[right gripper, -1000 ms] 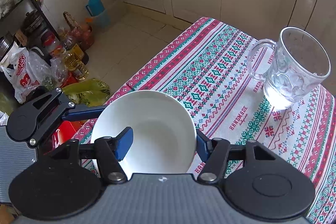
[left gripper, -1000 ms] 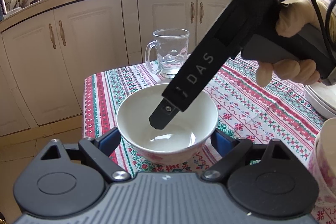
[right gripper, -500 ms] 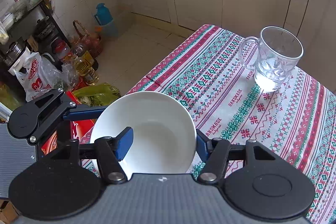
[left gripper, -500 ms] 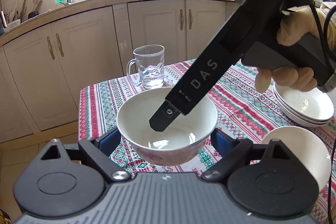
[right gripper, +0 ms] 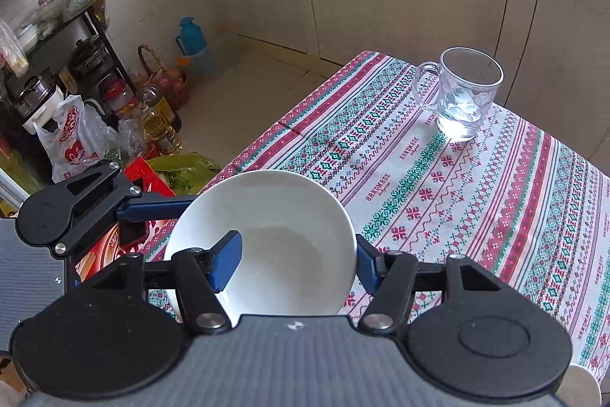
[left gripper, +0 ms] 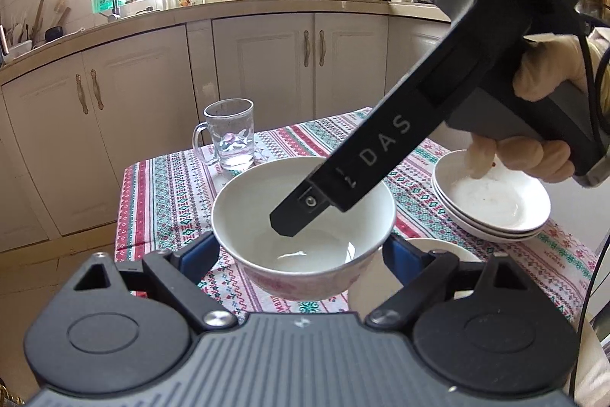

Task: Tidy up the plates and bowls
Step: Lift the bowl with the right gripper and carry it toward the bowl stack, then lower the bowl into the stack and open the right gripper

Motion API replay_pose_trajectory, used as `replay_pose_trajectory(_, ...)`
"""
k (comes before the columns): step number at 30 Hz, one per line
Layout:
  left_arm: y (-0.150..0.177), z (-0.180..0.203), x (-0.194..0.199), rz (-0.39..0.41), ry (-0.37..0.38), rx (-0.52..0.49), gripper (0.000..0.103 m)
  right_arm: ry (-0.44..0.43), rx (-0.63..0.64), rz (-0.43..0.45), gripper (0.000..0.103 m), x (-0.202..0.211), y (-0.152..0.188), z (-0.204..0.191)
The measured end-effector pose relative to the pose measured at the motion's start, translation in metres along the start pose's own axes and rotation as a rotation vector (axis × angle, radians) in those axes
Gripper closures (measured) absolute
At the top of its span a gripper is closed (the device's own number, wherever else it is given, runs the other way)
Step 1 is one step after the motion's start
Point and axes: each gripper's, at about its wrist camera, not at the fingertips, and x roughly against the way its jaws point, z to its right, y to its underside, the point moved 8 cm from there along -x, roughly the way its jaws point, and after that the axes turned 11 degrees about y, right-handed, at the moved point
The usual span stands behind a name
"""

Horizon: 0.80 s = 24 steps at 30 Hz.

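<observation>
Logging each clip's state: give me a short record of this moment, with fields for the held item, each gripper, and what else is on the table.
held item: white bowl, raised off the tablecloth
left gripper: fingers clasp the bowl's outside on both sides
right gripper: shut on the bowl's wall, one finger inside
also on table: glass mug, stack of plates

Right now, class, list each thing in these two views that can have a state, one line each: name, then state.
White bowl: lifted off the table, empty, upright.
Left gripper: jaws wide, one finger either side of the bowl's body.
Right gripper: shut on the bowl's rim, one finger inside.
Glass mug: upright on the tablecloth, appears empty.
Stacked plates: nested on the table, top one empty.
</observation>
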Motion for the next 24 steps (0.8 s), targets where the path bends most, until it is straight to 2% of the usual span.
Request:
replay_pose_trajectory(11,0.006,0.047,0.005,0.004,0.032,-0.031,0.011,0.034,-0.013,0.009,0.035,0.037,0.041,0.008)
replay_pose_trajectory(24,0.026,0.067,-0.006,-0.052,0.076,-0.02,0.011,0.039,-0.043,-0.033,0.035,0.034,0.081,0.014)
